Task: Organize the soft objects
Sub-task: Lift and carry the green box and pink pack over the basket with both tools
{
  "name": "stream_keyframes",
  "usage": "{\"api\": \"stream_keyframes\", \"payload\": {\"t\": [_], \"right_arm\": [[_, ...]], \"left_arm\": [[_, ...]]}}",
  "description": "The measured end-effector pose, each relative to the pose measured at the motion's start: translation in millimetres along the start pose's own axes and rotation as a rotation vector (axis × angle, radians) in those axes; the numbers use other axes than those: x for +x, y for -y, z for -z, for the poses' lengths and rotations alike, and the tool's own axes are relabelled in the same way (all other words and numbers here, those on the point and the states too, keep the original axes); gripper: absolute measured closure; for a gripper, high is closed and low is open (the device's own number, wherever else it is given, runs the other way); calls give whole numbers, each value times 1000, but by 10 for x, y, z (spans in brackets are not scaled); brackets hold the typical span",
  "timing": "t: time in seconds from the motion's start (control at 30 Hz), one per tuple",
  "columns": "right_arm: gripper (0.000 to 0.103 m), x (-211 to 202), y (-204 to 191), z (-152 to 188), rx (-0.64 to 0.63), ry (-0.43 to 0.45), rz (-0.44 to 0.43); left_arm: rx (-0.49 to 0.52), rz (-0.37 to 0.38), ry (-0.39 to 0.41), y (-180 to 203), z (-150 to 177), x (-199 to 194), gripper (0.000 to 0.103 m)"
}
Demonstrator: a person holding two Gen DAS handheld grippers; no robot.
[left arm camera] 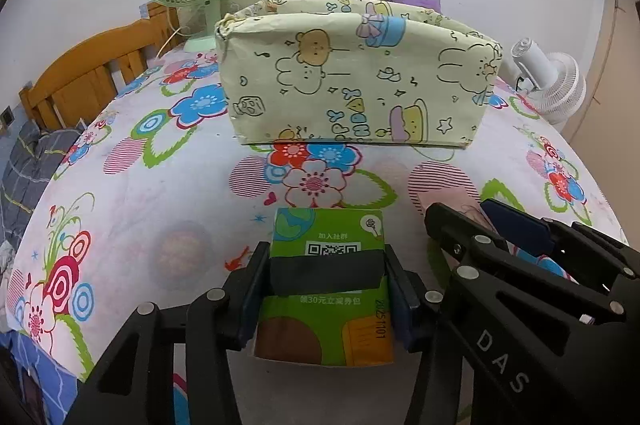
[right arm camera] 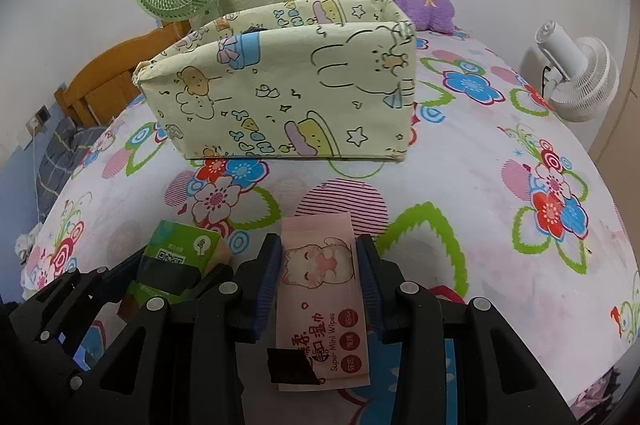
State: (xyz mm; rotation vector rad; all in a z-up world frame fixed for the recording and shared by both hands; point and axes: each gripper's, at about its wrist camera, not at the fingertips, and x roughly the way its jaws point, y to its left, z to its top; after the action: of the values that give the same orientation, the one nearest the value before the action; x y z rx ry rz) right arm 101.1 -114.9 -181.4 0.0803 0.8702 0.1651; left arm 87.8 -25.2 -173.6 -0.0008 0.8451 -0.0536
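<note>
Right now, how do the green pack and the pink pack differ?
The green tissue pack is wider, with a QR code; the pink wipes pack is slimmer, with a cartoon cat. Green sits in the left tool, pink in the right tool. Both carry black tape.

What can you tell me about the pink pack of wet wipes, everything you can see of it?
The pink wipes pack is a flat, soft plastic pouch printed with a cartoon cat, red dots and "Super Mini Wipes". A strip of black tape sticks to its near corner. It lies lengthwise on the floral sheet, pointing toward the fabric box, with the right gripper jaws closed against its sides.
</note>
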Motion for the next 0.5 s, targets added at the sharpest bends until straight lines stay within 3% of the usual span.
{"api": "stream_keyframes", "payload": {"t": [0.5], "right_arm": [[62,-407,94,-130,0,76,-1]], "left_arm": [[-1,10,80,152,-160,-353,50]]}}
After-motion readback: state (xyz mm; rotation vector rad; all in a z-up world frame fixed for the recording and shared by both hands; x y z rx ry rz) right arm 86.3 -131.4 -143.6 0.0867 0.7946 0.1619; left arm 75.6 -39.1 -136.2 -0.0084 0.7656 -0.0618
